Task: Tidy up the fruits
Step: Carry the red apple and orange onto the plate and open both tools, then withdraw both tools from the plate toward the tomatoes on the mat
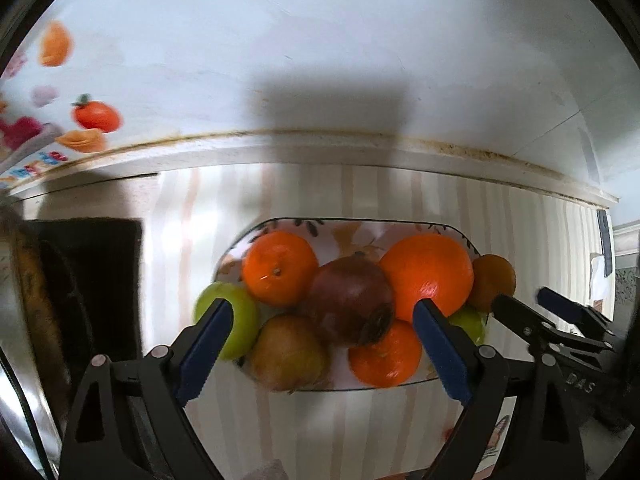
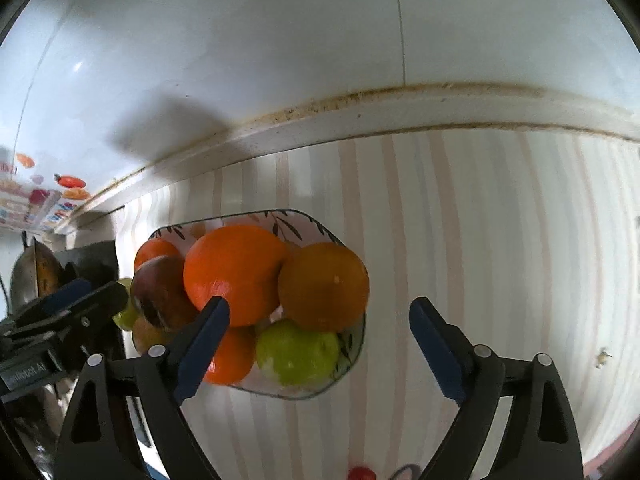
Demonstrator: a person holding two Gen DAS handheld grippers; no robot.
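Low in both frames, the left gripper (image 1: 322, 344) and right gripper (image 2: 320, 344) gape wide, holding nothing. Beyond them, mid-frame, the plate (image 1: 280, 224) of piled fruits (image 1: 348, 300) sits on the striped tabletop (image 2: 480, 220). This looks like the approach; next, close on one fruit without toppling the pile.

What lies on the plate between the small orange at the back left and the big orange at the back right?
A dark red pomegranate sits between the small orange and the big orange on the plate, clearest in the left wrist view.
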